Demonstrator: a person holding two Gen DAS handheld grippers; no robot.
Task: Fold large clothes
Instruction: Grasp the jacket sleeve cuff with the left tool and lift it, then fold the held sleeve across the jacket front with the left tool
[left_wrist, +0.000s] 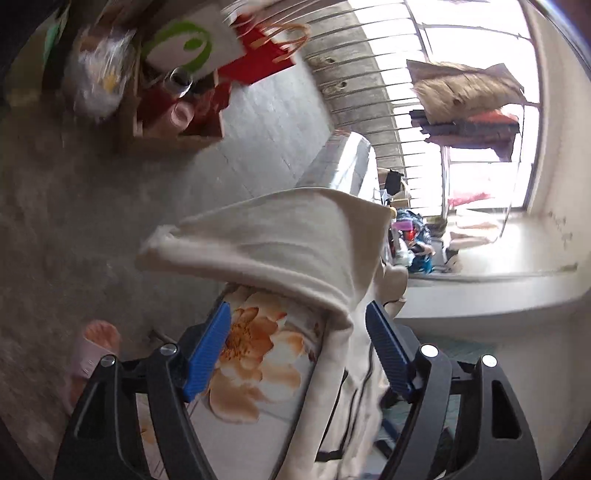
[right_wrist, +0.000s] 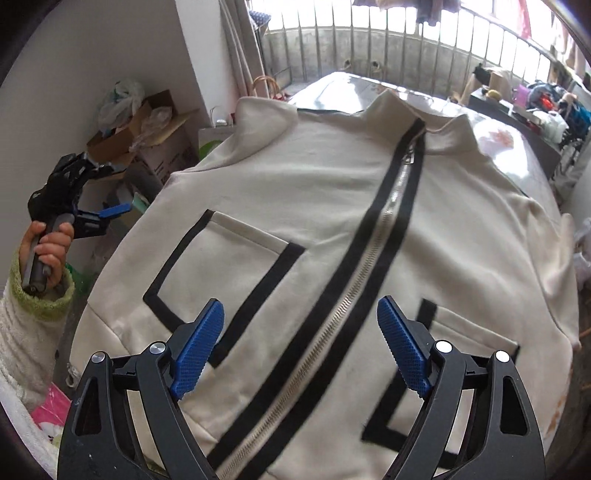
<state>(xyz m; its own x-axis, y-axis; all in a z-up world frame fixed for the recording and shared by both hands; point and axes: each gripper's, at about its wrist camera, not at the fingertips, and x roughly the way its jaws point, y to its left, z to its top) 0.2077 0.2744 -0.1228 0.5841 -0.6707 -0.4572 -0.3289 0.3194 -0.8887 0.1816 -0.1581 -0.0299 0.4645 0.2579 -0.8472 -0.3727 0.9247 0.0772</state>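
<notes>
A large cream jacket (right_wrist: 332, 221) with black trim, a silver centre zipper (right_wrist: 373, 251) and two black-edged pockets lies spread front-up on a bed. My right gripper (right_wrist: 301, 343) is open and empty, hovering over its lower front beside the zipper. My left gripper (left_wrist: 297, 347) is open; in the left wrist view a cream sleeve (left_wrist: 280, 243) of the jacket hangs over the bed edge just beyond the blue fingers, not clamped. The left gripper also shows in the right wrist view (right_wrist: 110, 214), held up off the bed's left side.
A floral bedsheet (left_wrist: 255, 354) lies under the jacket. Cardboard boxes with bags (right_wrist: 147, 133) stand left of the bed on a grey floor (left_wrist: 92, 221). A barred balcony railing (right_wrist: 388, 44) runs behind. Clutter (right_wrist: 543, 103) sits at the far right. A slippered foot (left_wrist: 96, 350) stands by the bed.
</notes>
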